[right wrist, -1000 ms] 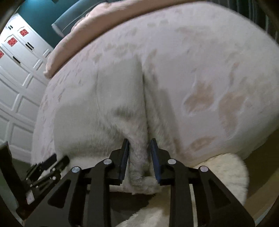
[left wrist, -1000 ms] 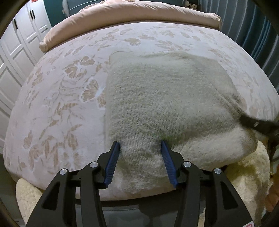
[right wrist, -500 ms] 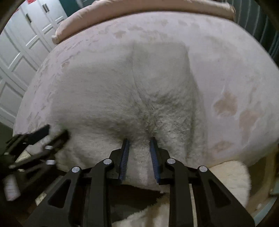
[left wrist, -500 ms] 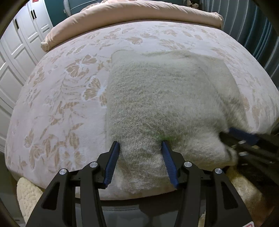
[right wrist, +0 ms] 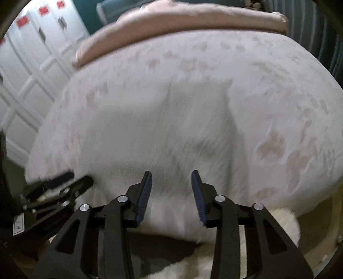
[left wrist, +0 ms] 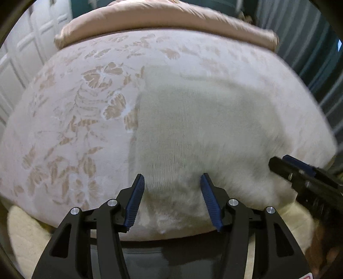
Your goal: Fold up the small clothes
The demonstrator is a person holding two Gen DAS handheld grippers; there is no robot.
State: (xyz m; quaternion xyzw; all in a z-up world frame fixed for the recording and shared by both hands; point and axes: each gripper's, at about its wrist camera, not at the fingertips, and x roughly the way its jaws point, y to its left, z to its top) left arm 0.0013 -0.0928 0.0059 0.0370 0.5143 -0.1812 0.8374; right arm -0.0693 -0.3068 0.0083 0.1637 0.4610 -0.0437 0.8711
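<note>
A cream knit sweater (left wrist: 203, 128) lies folded into a rough rectangle on the floral bed cover (left wrist: 70, 128). Its near edge hangs slightly over the bed's front. My left gripper (left wrist: 171, 180) hovers at that near edge. Its jaws are opening, with fuzzy hem between the blue pads, and the pads do not press on it. My right gripper (right wrist: 171, 175) is over the same sweater (right wrist: 171, 133) further right. Its jaws are opening too, and the knit lies loose below them. Each view shows the other gripper: the right gripper (left wrist: 300, 173) and the left gripper (right wrist: 60, 182).
A rolled pink duvet (left wrist: 163, 19) lies across the far end of the bed. White panelled wardrobe doors (right wrist: 27, 64) stand at the left and a teal ribbed wall (left wrist: 310, 53) at the right. A fluffy cream rug (right wrist: 285, 223) lies below the bed's front edge.
The right gripper was shut on a pinched ridge of the sweater; it has let go and spread its jaws, and the knit now lies flat. Both grippers drew back slightly; left jaws widened a little.
</note>
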